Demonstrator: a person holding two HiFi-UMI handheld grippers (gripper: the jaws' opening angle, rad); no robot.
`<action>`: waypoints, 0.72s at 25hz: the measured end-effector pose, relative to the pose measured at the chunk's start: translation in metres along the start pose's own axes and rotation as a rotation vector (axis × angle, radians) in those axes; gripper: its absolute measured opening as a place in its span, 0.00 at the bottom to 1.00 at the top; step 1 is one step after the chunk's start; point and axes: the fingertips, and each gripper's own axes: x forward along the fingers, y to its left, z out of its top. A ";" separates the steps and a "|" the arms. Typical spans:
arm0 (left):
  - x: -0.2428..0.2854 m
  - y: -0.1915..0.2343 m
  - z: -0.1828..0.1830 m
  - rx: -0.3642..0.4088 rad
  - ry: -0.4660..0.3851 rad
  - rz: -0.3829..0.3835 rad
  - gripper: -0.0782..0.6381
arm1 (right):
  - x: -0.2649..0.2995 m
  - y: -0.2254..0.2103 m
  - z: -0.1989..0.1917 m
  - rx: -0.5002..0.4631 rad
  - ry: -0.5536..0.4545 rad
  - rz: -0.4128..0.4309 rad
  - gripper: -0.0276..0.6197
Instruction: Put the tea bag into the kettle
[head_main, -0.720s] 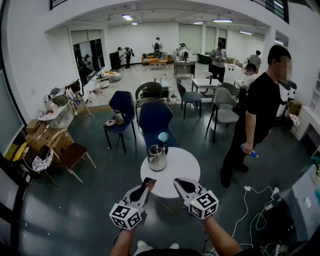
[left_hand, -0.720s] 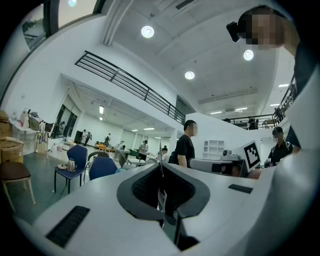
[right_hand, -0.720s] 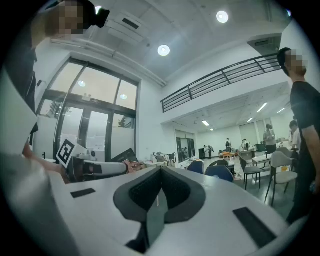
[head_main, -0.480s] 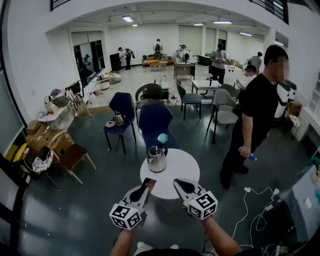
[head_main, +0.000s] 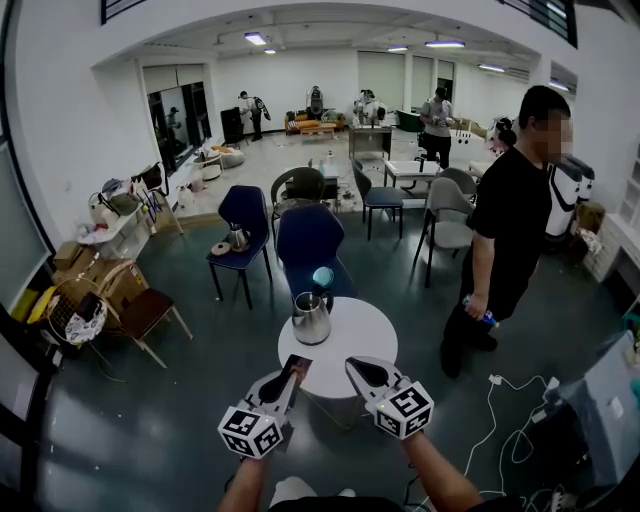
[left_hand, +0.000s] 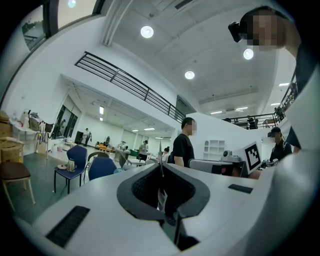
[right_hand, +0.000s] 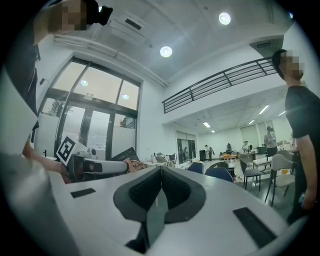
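Observation:
A steel kettle (head_main: 311, 319) stands on the far left part of the small round white table (head_main: 355, 335). My left gripper (head_main: 296, 367) hovers at the table's near edge, shut on a dark tea bag sachet (head_main: 298, 362). In the left gripper view the jaws of the left gripper (left_hand: 161, 172) meet with a pale piece of the tea bag (left_hand: 161, 198) pinched between them. My right gripper (head_main: 353, 367) hangs beside it over the near edge. The right gripper (right_hand: 160, 172) has its jaws pressed together, and I see nothing held in them.
A blue chair (head_main: 309, 240) stands just behind the table, with a teal round thing (head_main: 323, 276) by the kettle. A person in black (head_main: 508, 225) stands to the right. White cables (head_main: 500, 400) lie on the floor at right. More chairs and boxes are at the left.
Both grippers have stayed almost still. The person in black at the right has shifted a little and lowered an arm.

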 end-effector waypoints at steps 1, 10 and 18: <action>0.002 -0.002 0.000 0.001 0.000 -0.001 0.14 | -0.001 -0.002 0.000 0.001 0.001 -0.001 0.07; 0.010 0.000 0.000 -0.004 0.003 0.006 0.14 | 0.008 -0.009 0.001 -0.002 0.006 0.017 0.07; 0.021 0.020 0.005 -0.008 0.001 0.011 0.14 | 0.029 -0.017 0.004 -0.006 0.009 0.023 0.07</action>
